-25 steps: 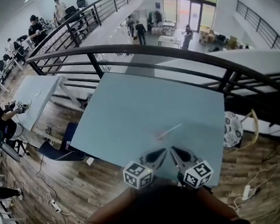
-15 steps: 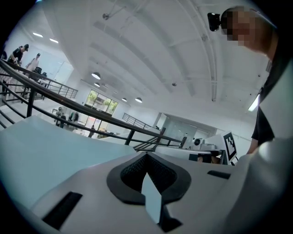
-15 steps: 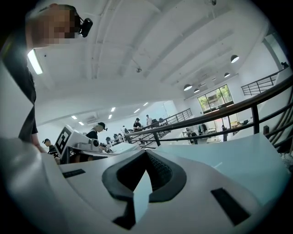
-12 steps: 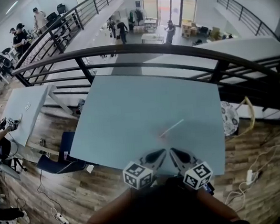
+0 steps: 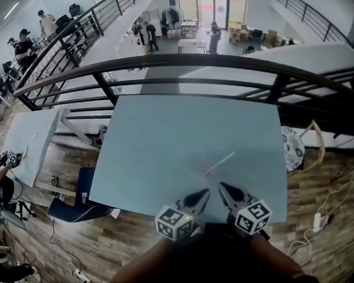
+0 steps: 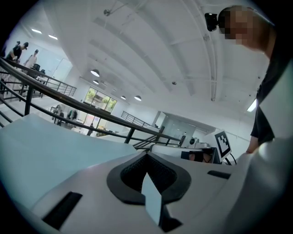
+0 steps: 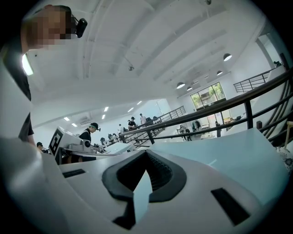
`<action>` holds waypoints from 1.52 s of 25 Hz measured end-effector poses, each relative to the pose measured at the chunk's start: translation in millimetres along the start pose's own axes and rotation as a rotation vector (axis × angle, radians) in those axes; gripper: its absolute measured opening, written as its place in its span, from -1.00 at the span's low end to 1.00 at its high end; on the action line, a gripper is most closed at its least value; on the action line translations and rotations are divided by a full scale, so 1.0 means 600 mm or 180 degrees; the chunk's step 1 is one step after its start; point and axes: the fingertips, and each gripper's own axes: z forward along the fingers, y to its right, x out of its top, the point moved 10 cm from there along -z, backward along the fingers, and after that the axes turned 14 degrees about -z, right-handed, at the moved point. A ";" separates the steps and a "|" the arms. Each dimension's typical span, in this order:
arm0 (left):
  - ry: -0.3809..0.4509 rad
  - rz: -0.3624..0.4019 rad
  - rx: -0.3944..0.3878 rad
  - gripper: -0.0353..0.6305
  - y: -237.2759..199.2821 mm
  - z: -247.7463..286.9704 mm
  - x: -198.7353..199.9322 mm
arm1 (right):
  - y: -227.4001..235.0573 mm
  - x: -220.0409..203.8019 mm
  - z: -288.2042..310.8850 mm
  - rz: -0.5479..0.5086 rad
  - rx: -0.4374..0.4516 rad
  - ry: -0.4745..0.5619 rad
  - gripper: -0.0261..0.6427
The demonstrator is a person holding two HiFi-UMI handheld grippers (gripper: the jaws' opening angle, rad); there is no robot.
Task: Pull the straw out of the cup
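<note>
A thin pale straw [image 5: 218,163] lies flat on the light blue table [image 5: 165,139], toward its near right part. No cup shows in any view. My left gripper [image 5: 200,197] sits at the table's near edge, just short of the straw, with its jaw tips together and nothing between them. My right gripper [image 5: 226,192] is beside it to the right, also shut and empty. In the left gripper view the left gripper [image 6: 146,155] points along the tabletop with its dark pads meeting. The right gripper [image 7: 146,153] looks the same in the right gripper view.
A black railing [image 5: 220,61] runs behind the table, with a drop to a lower floor beyond. Left of it stand another table [image 5: 37,132] and a dark blue chair [image 5: 77,190]. A round patterned object [image 5: 294,151] and cables lie on the wooden floor at right.
The head view has shifted a little. Both grippers stay shut at the near edge, the right one slightly farther right. The straw lies where it was.
</note>
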 end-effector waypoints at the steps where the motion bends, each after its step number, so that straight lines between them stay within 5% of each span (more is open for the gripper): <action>1: 0.0002 0.0001 0.0028 -0.86 -0.004 0.003 -0.001 | 0.005 0.000 0.003 -0.0001 0.0011 0.0001 -0.89; 20: -0.0152 -0.0025 0.0286 -0.86 -0.072 0.116 0.003 | 0.130 -0.064 0.050 0.0421 0.0113 -0.0307 -0.89; 38: -0.0271 -0.0152 0.0508 -0.86 -0.164 0.185 -0.035 | 0.230 -0.165 0.108 0.0816 -0.0111 -0.0732 -0.75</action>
